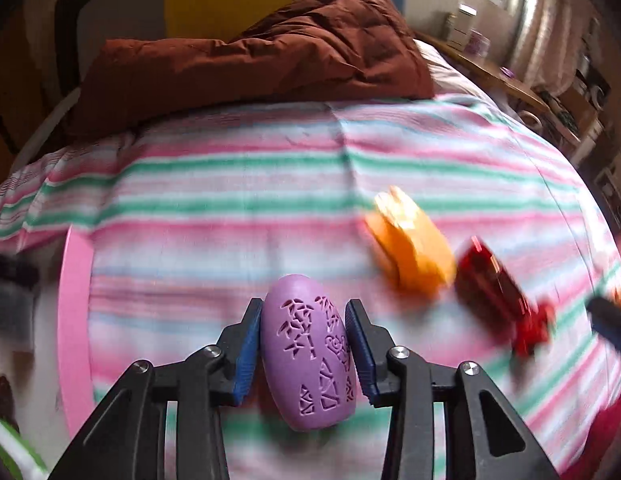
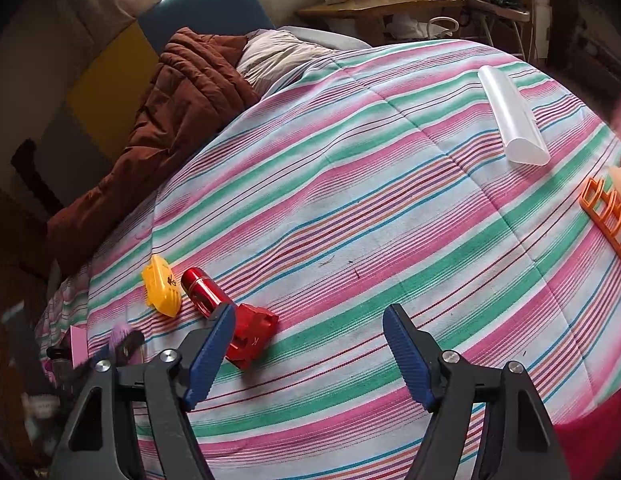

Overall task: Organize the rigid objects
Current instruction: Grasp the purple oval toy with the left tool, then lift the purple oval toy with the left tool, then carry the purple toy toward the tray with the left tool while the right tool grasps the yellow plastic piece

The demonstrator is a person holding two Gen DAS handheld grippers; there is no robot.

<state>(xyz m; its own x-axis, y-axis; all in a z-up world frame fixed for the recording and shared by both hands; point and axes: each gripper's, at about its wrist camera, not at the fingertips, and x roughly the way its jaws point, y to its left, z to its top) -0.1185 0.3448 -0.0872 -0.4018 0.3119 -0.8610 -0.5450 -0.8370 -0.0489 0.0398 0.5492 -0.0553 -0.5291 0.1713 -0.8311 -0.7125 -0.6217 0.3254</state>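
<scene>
Left tongs (image 1: 304,354) grip purple egg-shaped piece (image 1: 308,360), long axis along the fingers, above the bed (image 1: 230,216). Pink bin rim (image 1: 72,320) lies left. Right tongs (image 2: 310,354) wide, empty; red tool (image 2: 230,316) just beside left finger.

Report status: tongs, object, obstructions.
Left tongs shut on purple egg. Right tongs open, empty. Yellow toy, red toy loose on bed.
</scene>
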